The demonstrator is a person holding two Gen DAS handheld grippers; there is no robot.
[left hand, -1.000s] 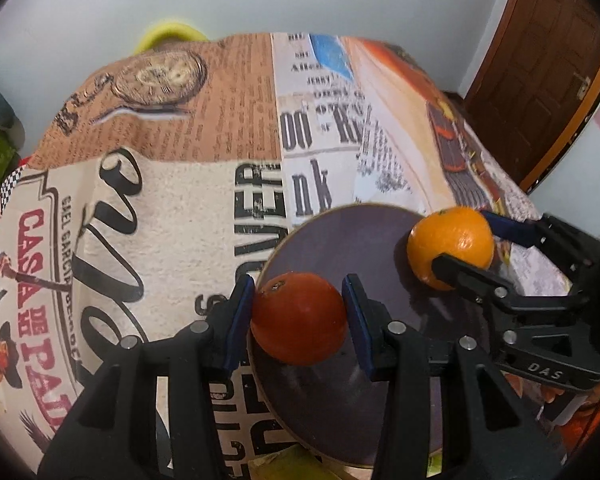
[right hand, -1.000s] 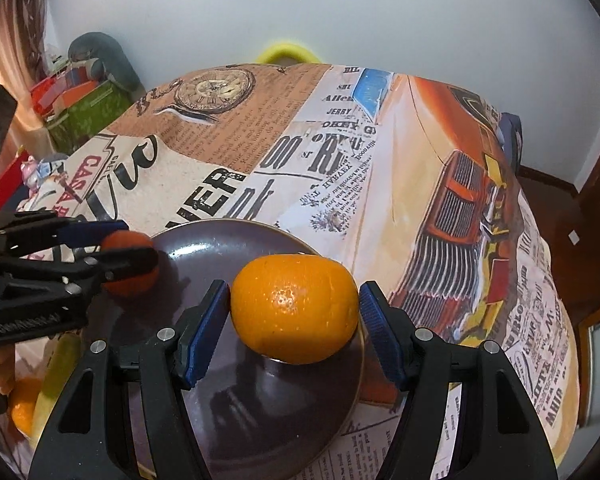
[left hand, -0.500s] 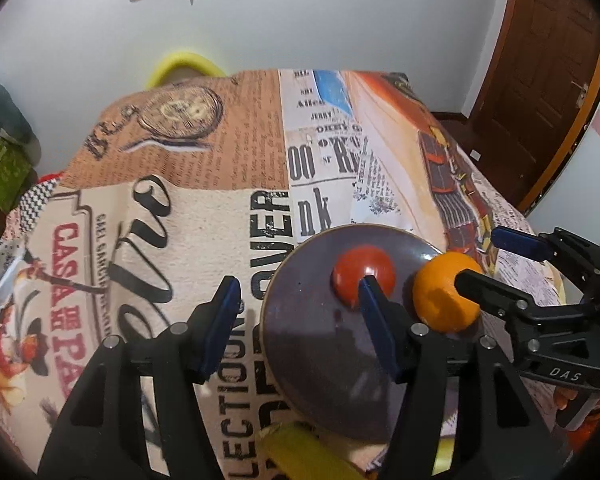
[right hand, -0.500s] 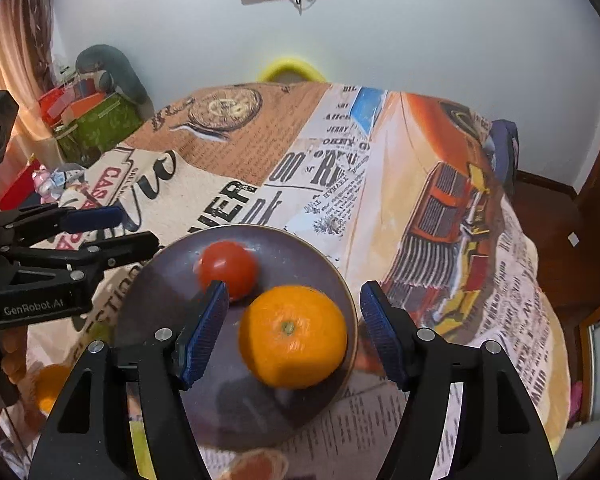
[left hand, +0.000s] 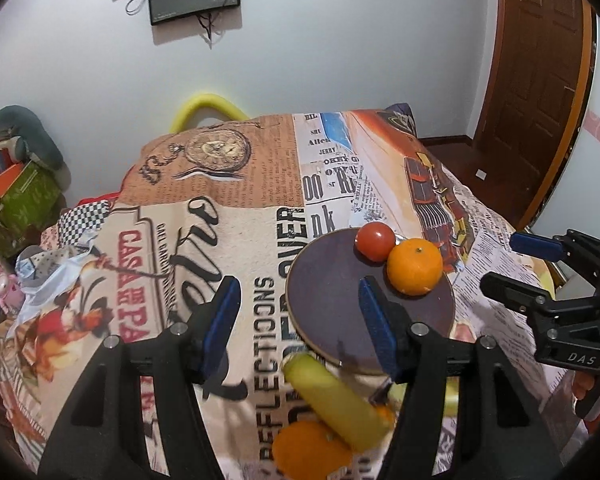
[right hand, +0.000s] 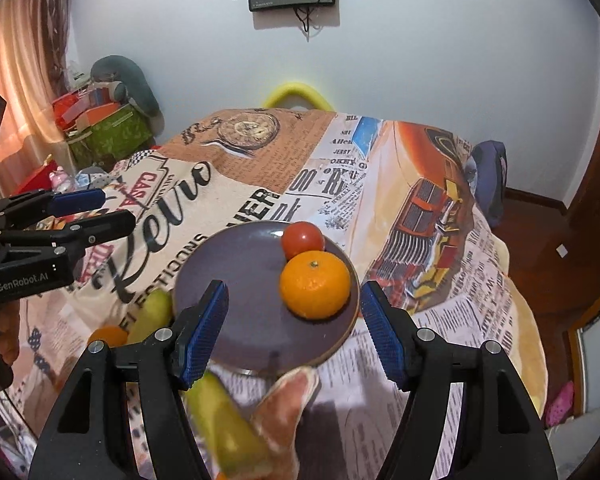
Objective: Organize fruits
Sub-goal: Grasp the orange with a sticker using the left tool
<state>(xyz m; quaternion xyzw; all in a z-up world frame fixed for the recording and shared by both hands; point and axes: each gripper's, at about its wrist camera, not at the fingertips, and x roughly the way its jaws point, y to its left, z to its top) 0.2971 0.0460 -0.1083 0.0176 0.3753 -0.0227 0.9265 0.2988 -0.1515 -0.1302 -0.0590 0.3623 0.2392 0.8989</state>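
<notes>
A dark round plate [left hand: 332,280] [right hand: 240,272] lies on the printed tablecloth. On its far right part rest a red tomato [left hand: 375,241] [right hand: 302,239] and an orange [left hand: 415,266] [right hand: 315,284], touching each other. My left gripper [left hand: 300,320] is open and empty, raised above the plate's near left side. My right gripper [right hand: 292,320] is open and empty, raised above the plate's near edge. Each gripper shows in the other's view: the right gripper [left hand: 516,264] and the left gripper [right hand: 96,210].
Near the front edge lie a yellow-green banana-like fruit [left hand: 336,400] [right hand: 224,424], another orange [left hand: 312,456] [right hand: 108,336], a green fruit [right hand: 152,314] and a pinkish piece [right hand: 288,404]. Boxes [right hand: 108,128] stand left of the table, a wooden door [left hand: 540,80] to the right.
Both grippers let go of their fruit onto the plate, opened and drew back and upward. The tomato and orange now sit side by side on the plate.
</notes>
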